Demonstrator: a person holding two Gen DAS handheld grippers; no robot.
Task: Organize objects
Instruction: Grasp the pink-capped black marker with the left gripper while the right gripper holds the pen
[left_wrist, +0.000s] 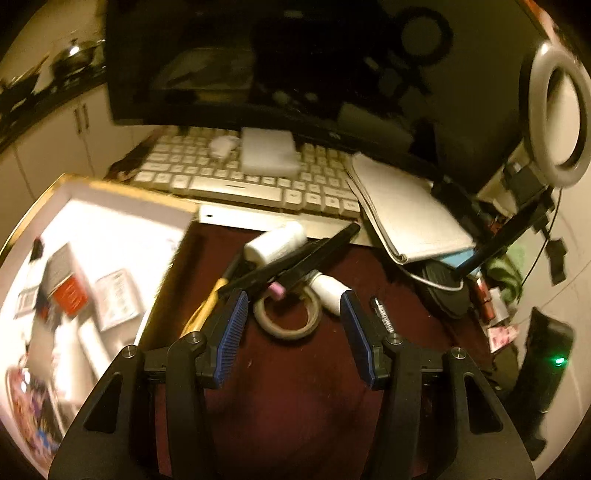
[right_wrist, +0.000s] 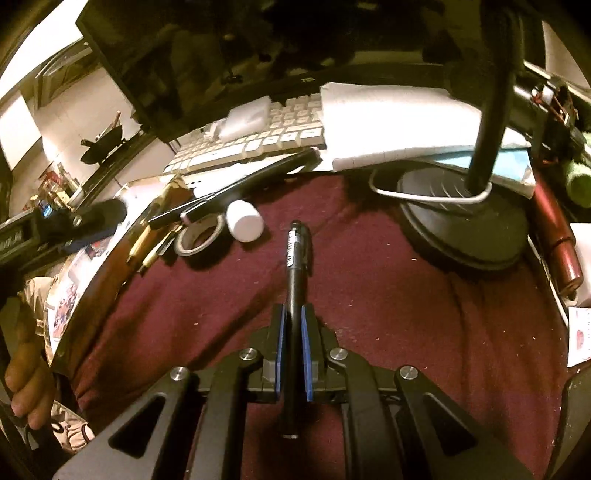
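The right gripper (right_wrist: 291, 332) is clamped on a black pen (right_wrist: 295, 280), slim, stiff and light, gripped mid-barrel above the cloth-covered bench (right_wrist: 406, 325). The left gripper (left_wrist: 293, 317) hangs wide open, empty, above a tape roll (left_wrist: 287, 317).

A maroon cloth (right_wrist: 369, 295) bears a tape roll (right_wrist: 199, 236) and white bottle (right_wrist: 245, 221).

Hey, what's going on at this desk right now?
A person is tidying a cluttered desk with two handheld grippers. The right gripper is shut on a black pen above the maroon cloth. The left gripper is open and empty, over a tape roll, beside a white box of items.
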